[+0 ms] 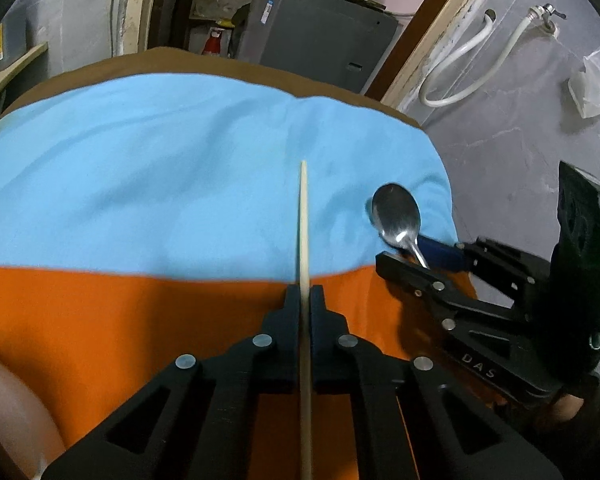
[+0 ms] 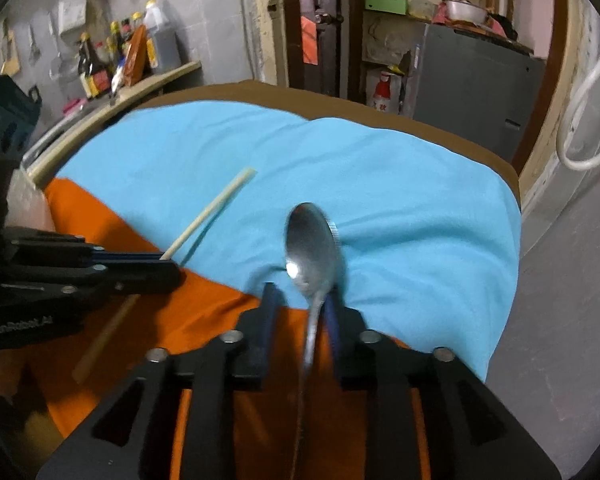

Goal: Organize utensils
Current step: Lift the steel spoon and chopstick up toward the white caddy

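While both tools grip, utensils hover over cloth.
Left gripper (image 1: 304, 296) pinches the pale wooden chopstick (image 1: 303, 216); right gripper's (image 2: 300, 300) fingers look spread around the steel spoon (image 2: 311, 248): lower level, release gently.

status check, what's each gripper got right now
Left hand-held gripper shut on chopstick. Right hand-held gripper: spoon handle between its jaws, gap on one side, grip unclear. Both over blue cloth. Nothing blocking.
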Action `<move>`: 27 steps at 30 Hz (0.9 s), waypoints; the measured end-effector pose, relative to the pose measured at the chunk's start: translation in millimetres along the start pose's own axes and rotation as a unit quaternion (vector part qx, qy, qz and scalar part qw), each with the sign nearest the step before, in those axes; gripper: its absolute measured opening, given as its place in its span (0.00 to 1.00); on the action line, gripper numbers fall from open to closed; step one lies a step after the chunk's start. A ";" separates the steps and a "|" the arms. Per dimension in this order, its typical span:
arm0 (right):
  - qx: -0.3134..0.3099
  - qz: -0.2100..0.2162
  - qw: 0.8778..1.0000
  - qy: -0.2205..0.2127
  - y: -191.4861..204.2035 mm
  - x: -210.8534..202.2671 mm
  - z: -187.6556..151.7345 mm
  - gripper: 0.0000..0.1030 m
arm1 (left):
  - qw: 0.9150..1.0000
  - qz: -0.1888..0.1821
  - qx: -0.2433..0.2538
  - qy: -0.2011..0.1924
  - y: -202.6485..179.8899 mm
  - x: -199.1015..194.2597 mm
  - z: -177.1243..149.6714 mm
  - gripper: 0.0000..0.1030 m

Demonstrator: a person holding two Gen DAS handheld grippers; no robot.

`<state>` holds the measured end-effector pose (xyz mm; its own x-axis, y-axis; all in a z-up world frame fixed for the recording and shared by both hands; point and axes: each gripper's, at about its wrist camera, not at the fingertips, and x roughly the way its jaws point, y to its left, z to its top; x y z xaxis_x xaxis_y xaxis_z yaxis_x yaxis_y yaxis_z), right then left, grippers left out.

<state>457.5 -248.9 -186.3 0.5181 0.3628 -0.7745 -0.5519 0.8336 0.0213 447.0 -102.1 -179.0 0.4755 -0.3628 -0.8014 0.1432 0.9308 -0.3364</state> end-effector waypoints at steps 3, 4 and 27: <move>-0.016 -0.021 1.000 0.006 6.8 -1.6 -3.7 0.29 | 1.000 0.002 -0.001 0.009 1.4 -3.1 -3.3 0.02; -0.013 -0.023 1.000 0.008 6.0 -2.0 -4.2 0.29 | 1.000 0.001 0.000 0.013 2.1 -3.4 -3.1 0.02; 0.053 -0.037 0.998 0.025 3.0 -11.0 -8.4 0.04 | 1.000 -0.017 0.013 0.003 0.1 -5.0 -11.4 0.02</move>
<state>444.6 -253.9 -183.1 0.5202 0.2788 -0.8073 -0.4400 0.8976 0.0264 434.8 -100.7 -180.6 0.4647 -0.3949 -0.7925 0.1814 0.9185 -0.3513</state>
